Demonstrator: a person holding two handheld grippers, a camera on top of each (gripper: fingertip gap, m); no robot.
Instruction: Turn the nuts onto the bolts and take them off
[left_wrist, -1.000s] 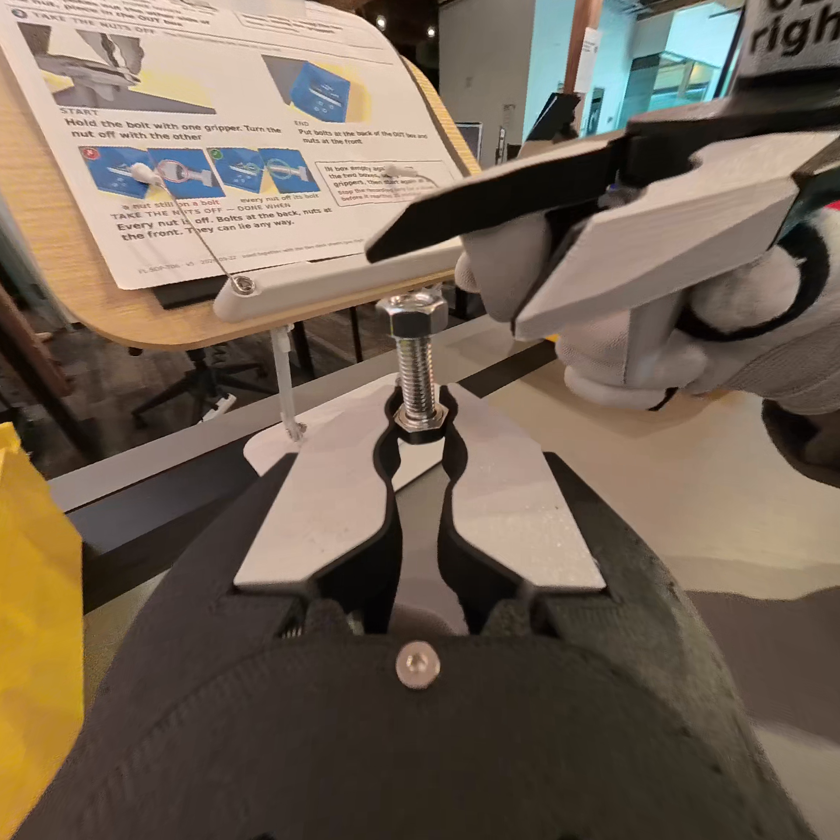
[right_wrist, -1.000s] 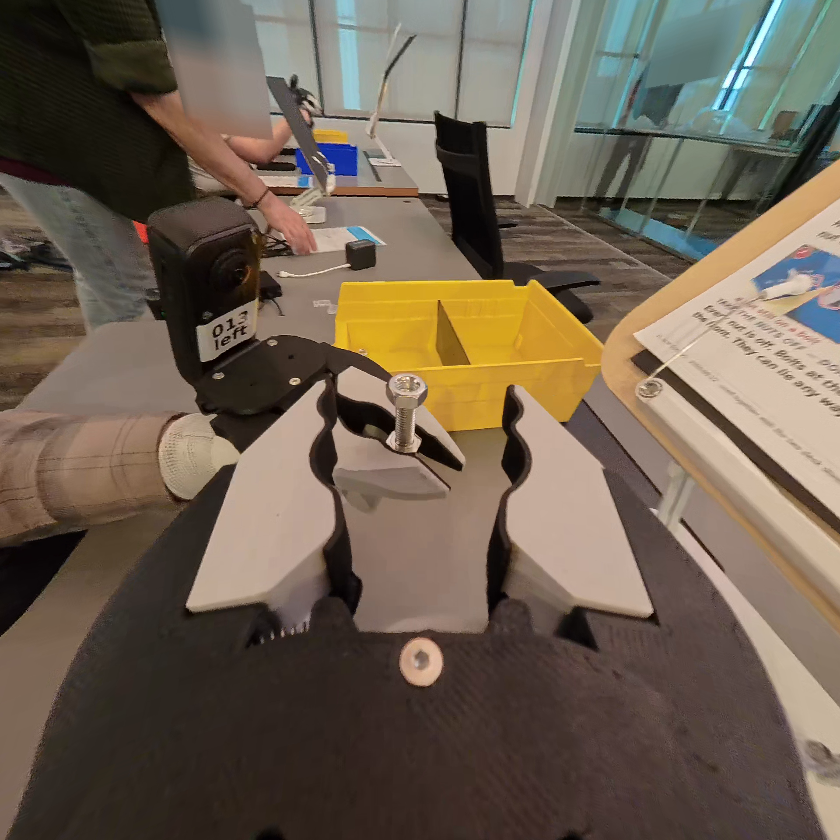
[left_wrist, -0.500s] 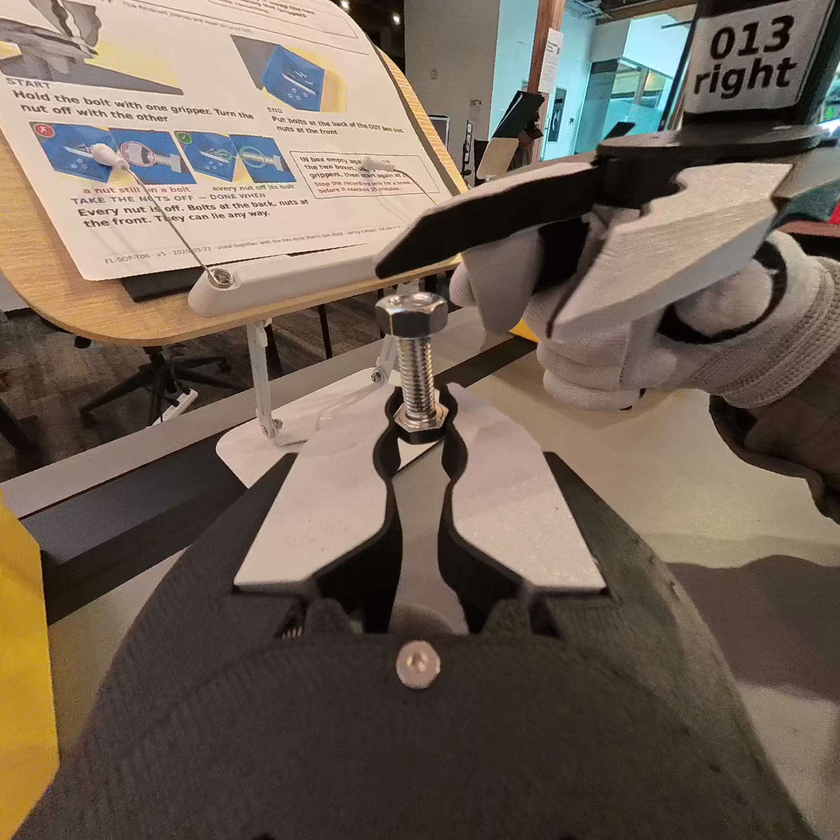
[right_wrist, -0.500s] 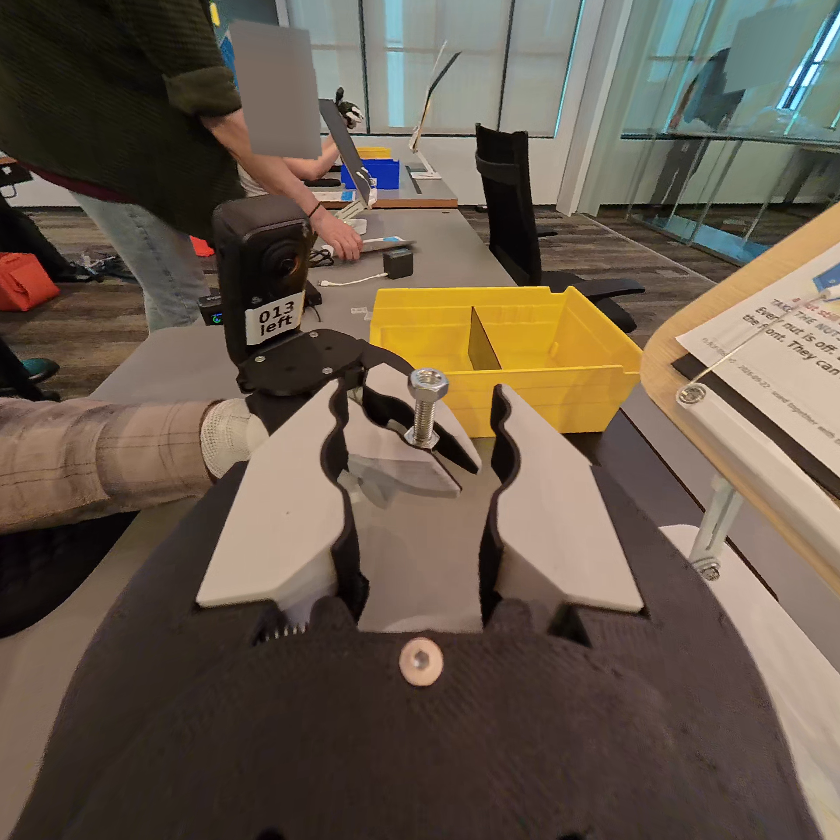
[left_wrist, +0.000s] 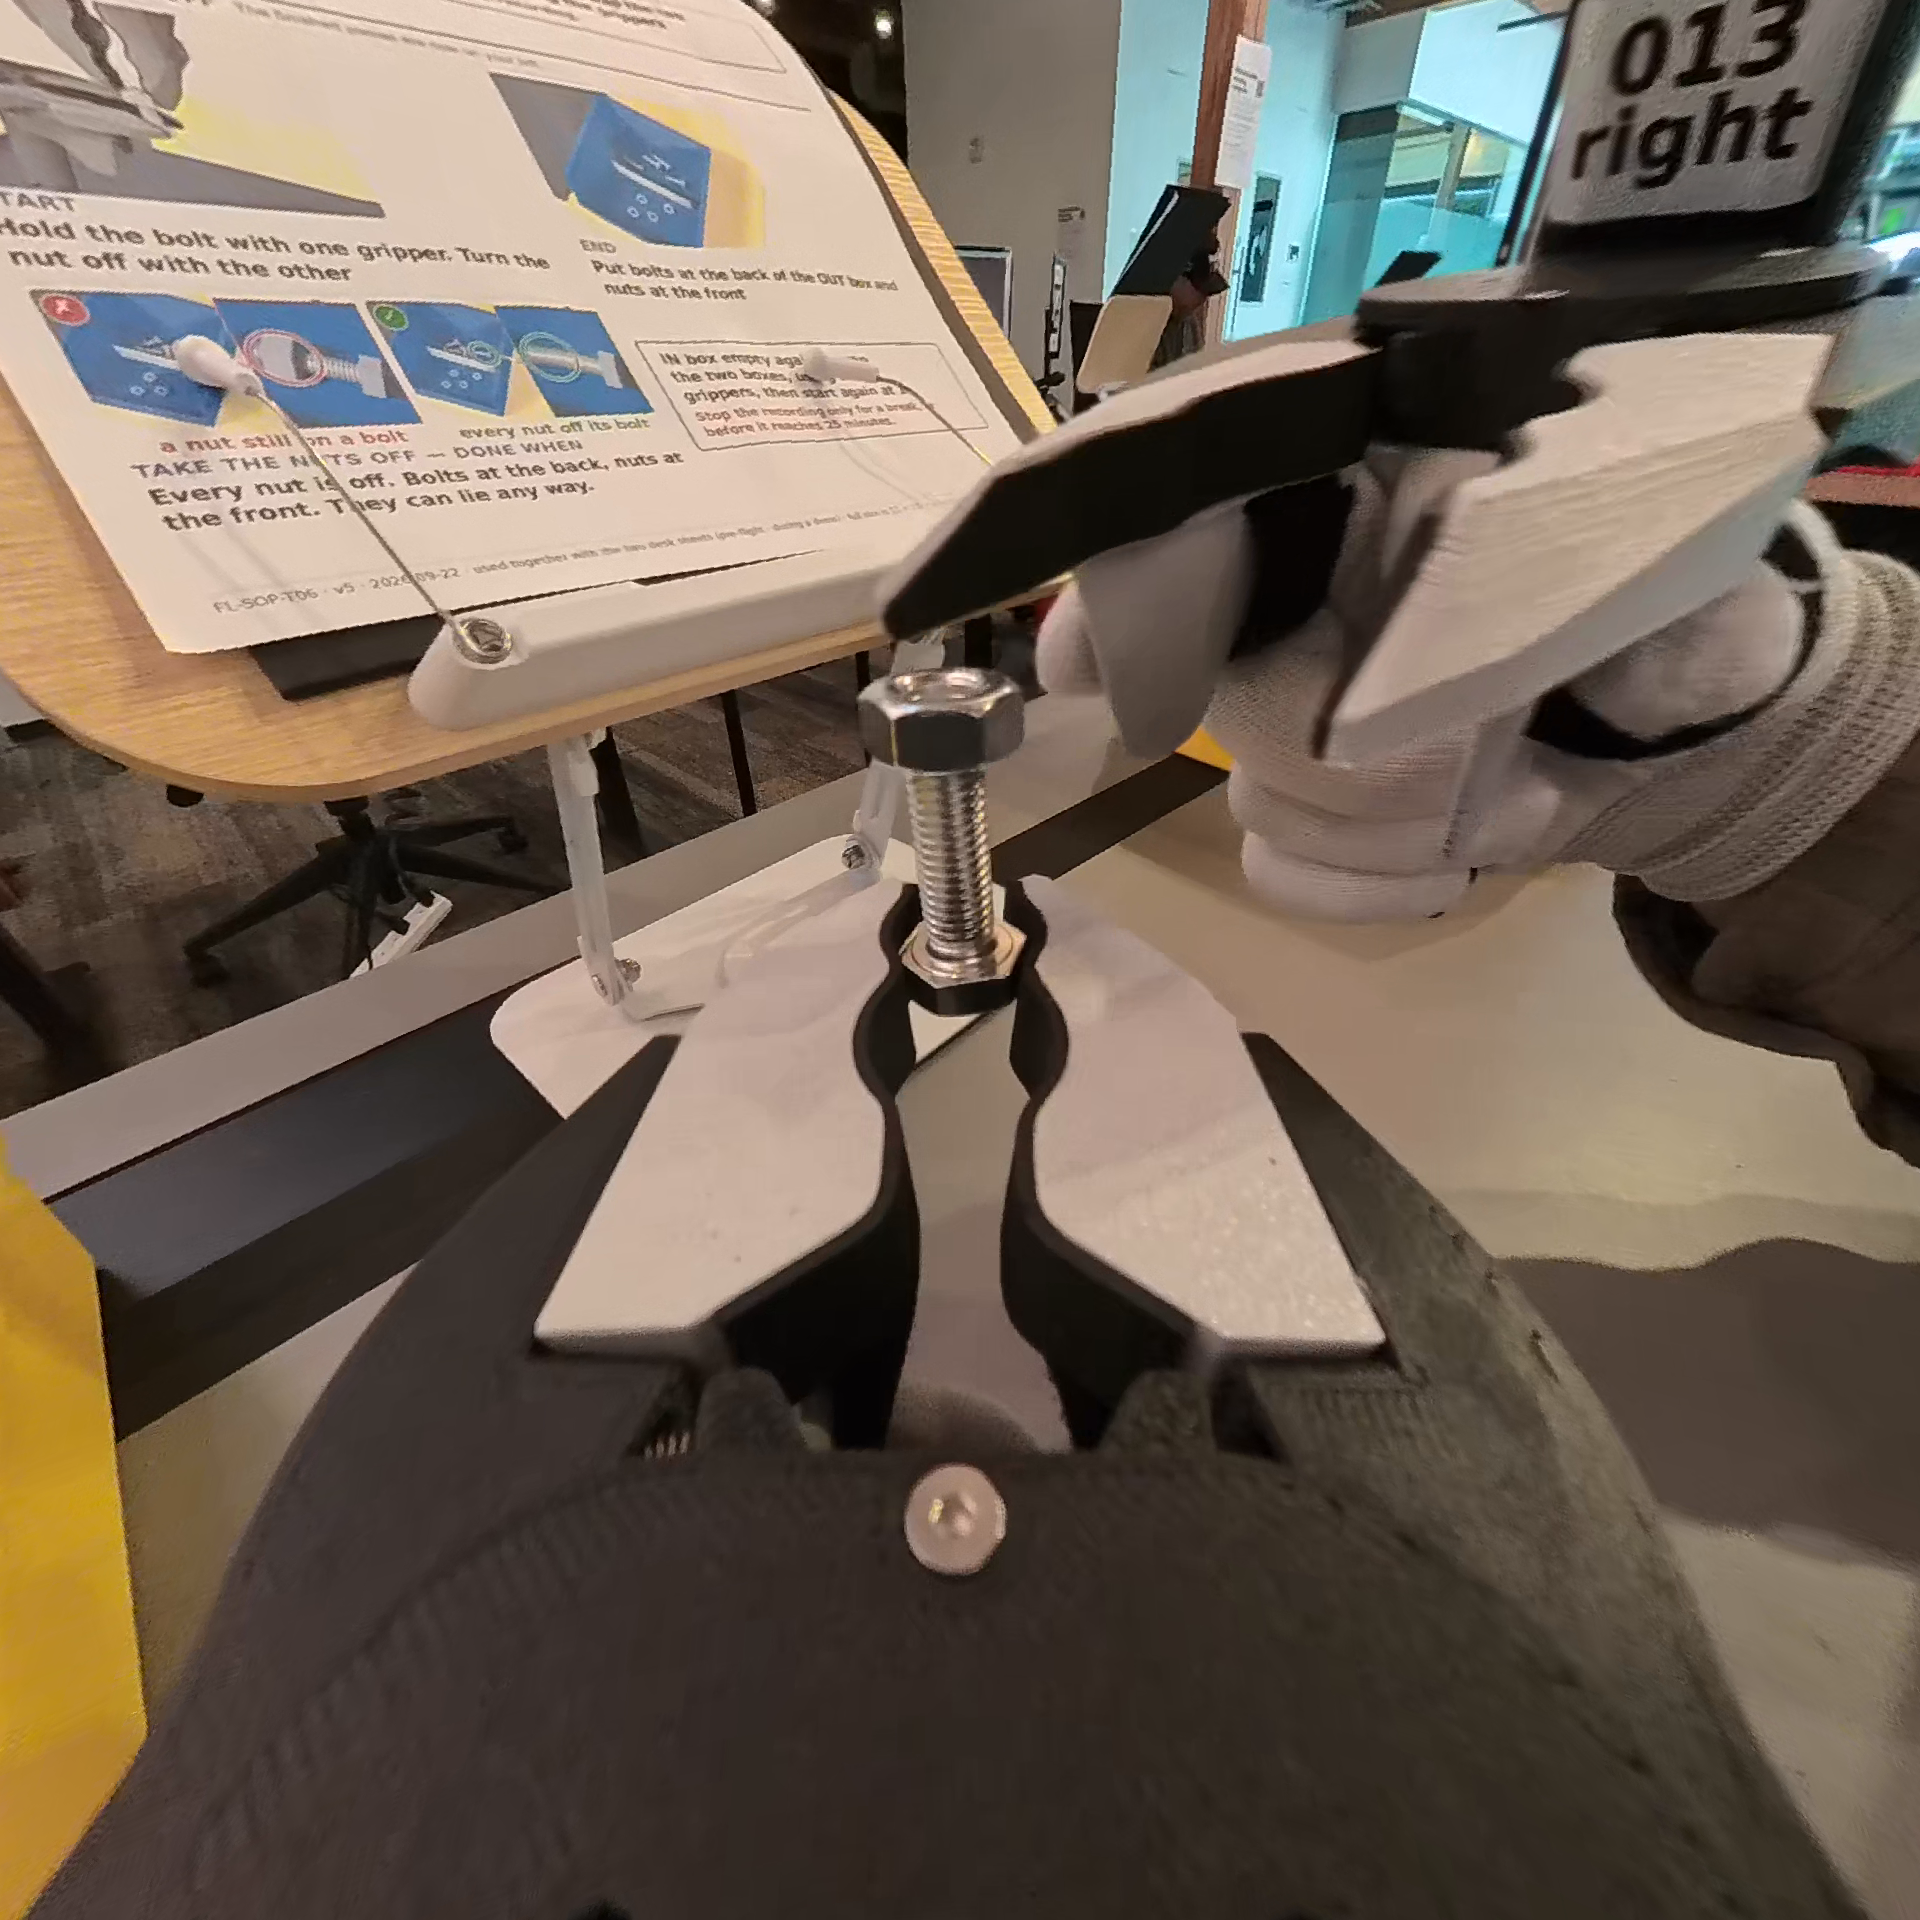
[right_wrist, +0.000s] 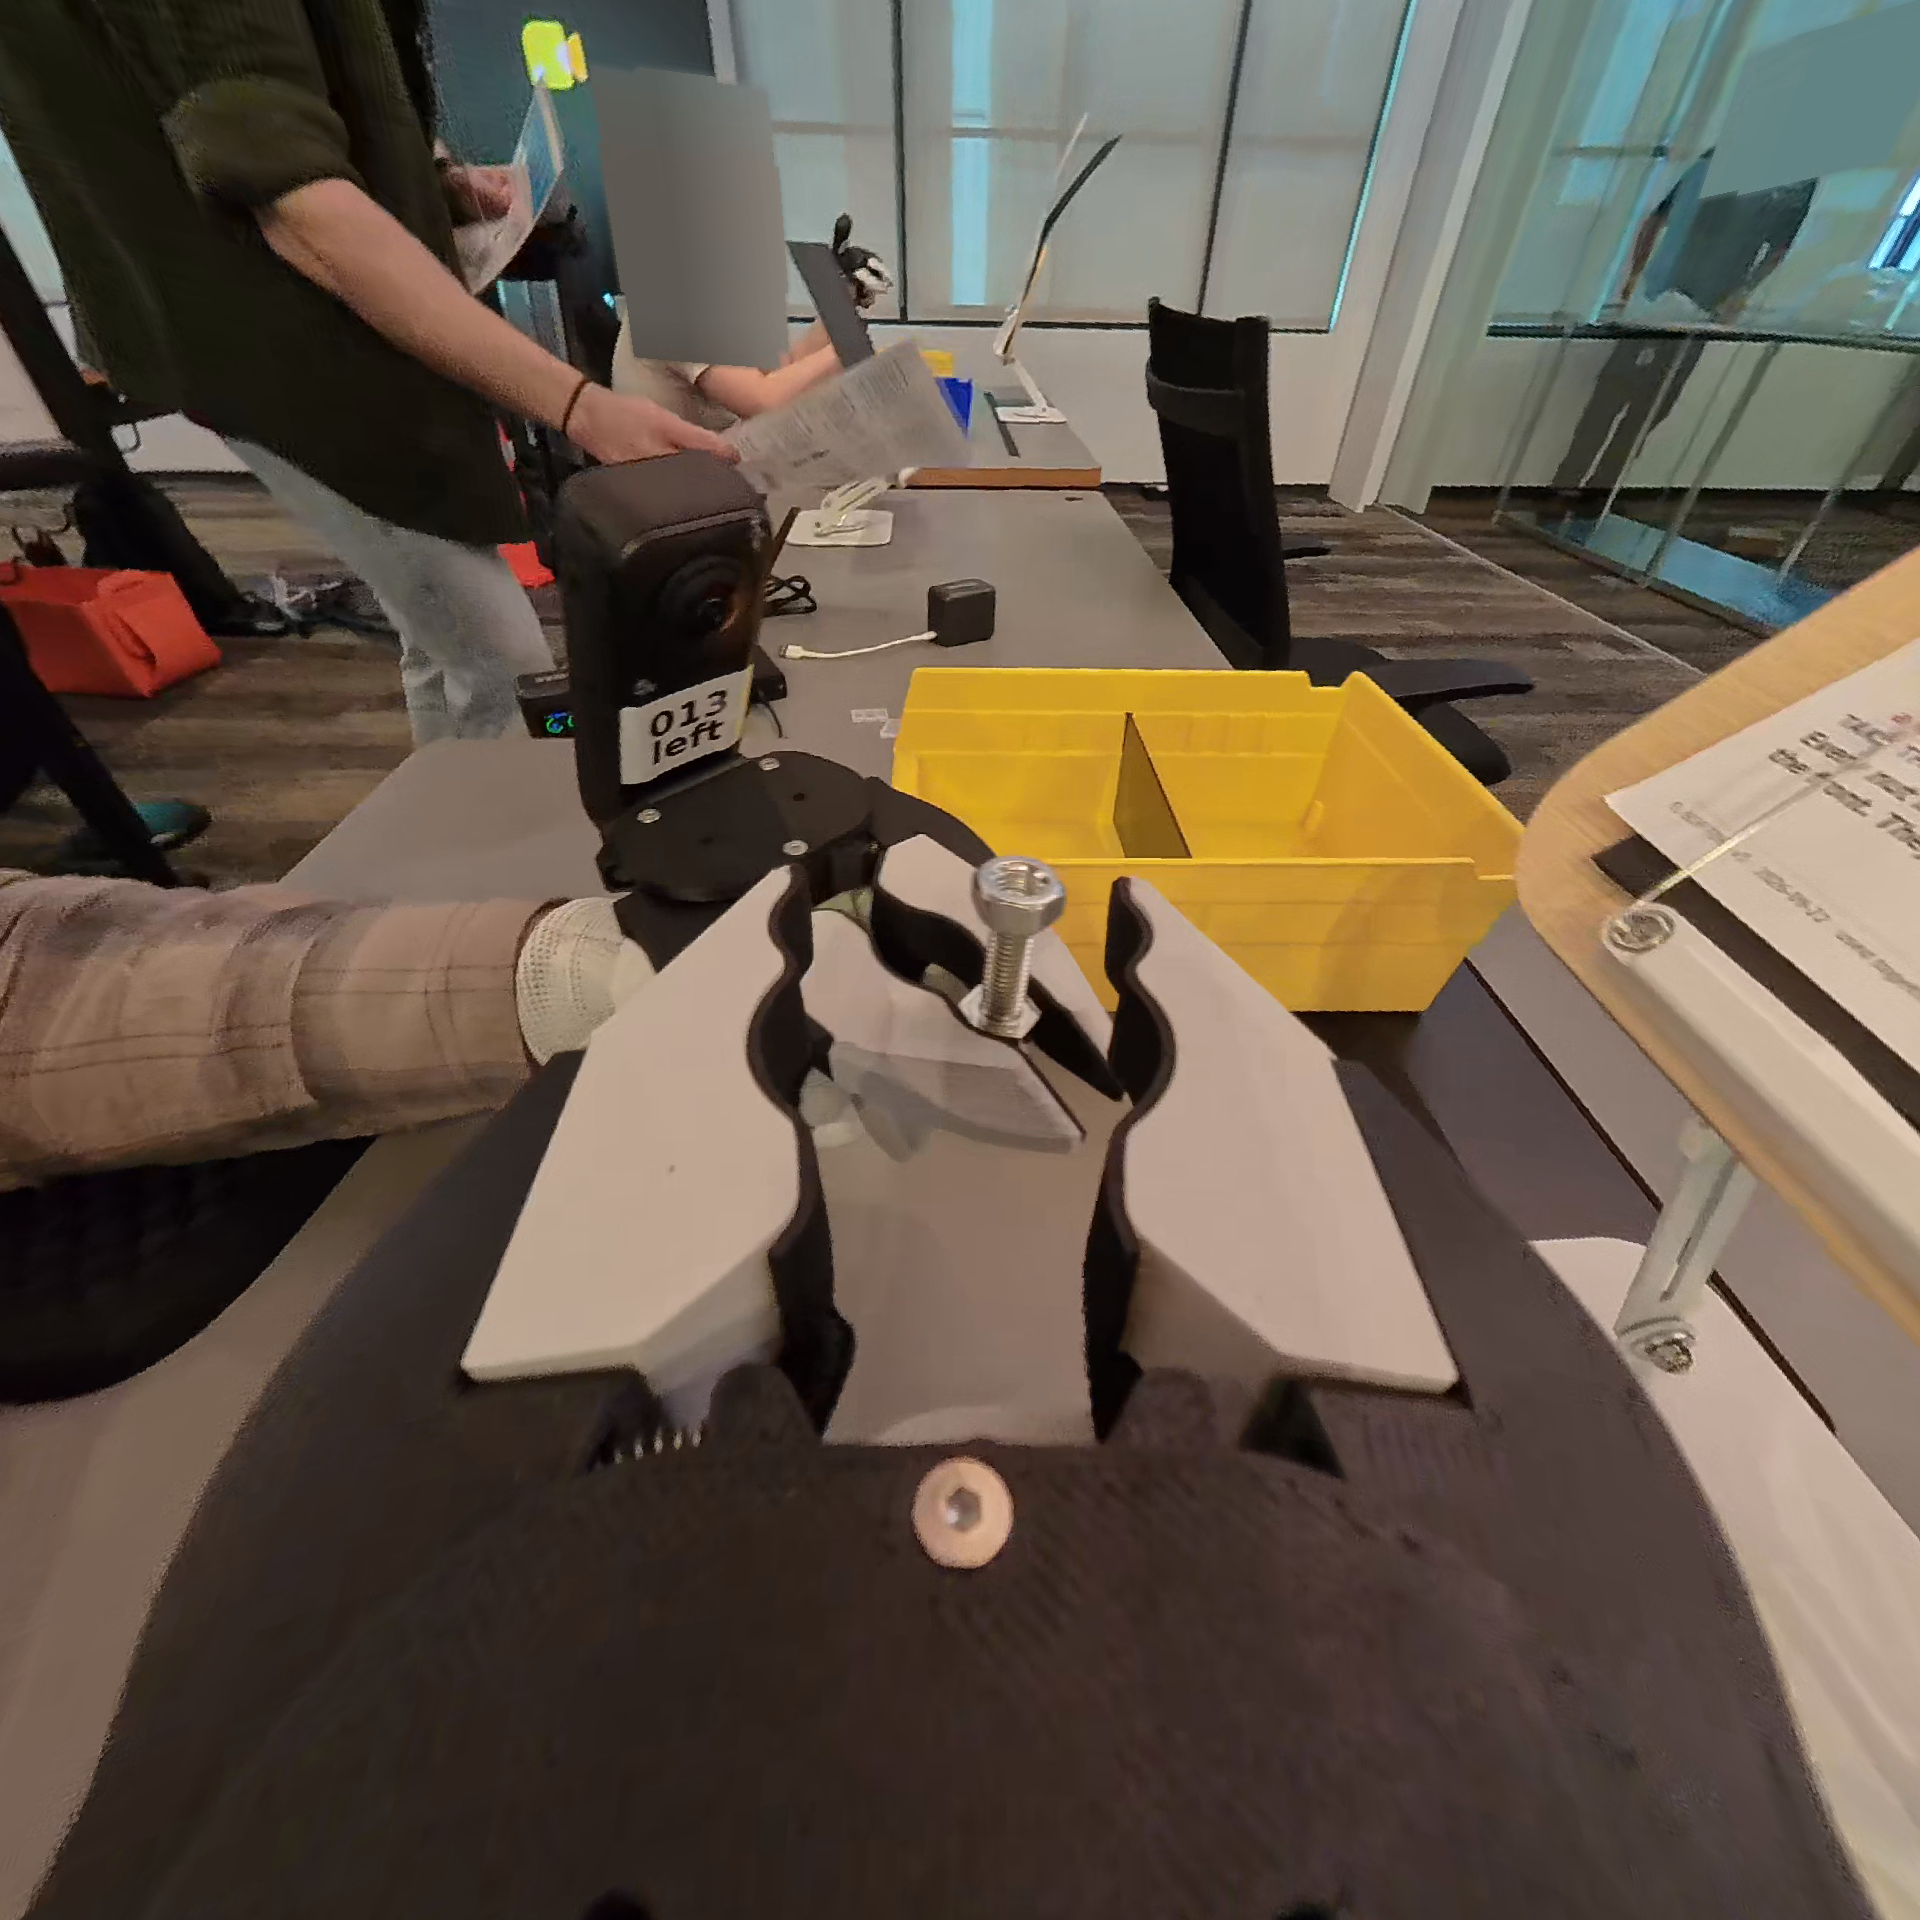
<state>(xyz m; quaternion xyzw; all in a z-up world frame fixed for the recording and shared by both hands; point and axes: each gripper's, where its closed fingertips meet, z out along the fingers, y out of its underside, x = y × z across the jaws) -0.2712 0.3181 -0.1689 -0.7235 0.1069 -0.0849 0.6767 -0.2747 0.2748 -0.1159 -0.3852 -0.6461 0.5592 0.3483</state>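
Note:
A silver bolt (left_wrist: 948, 862) stands upright with a hex nut (left_wrist: 940, 727) at its top end. My left gripper (left_wrist: 961, 966) is shut on the bolt's lower hex end and holds it above the table. My right gripper (left_wrist: 1117, 665) is open and empty, up and to the right of the nut, its dark upper fingertip just above it without touching. In the right wrist view the bolt (right_wrist: 1010, 961) stands just beyond my open right gripper (right_wrist: 956, 904), in line with the gap, and the left gripper (right_wrist: 1023, 1044) holds its base.
A yellow divided bin (right_wrist: 1392, 831) stands behind the bolt, and its edge shows in the left wrist view (left_wrist: 52, 1455). A wooden stand with an instruction sheet (left_wrist: 436, 343) rises at the table's far side. A person (right_wrist: 312, 260) stands at the neighbouring desk. The tips of one gripper are about 6 cm away from the tips of the other.
My right gripper has come closer to the top of the bolt and its jaws have narrowed a little. My left gripper has stayed shut on the bolt.

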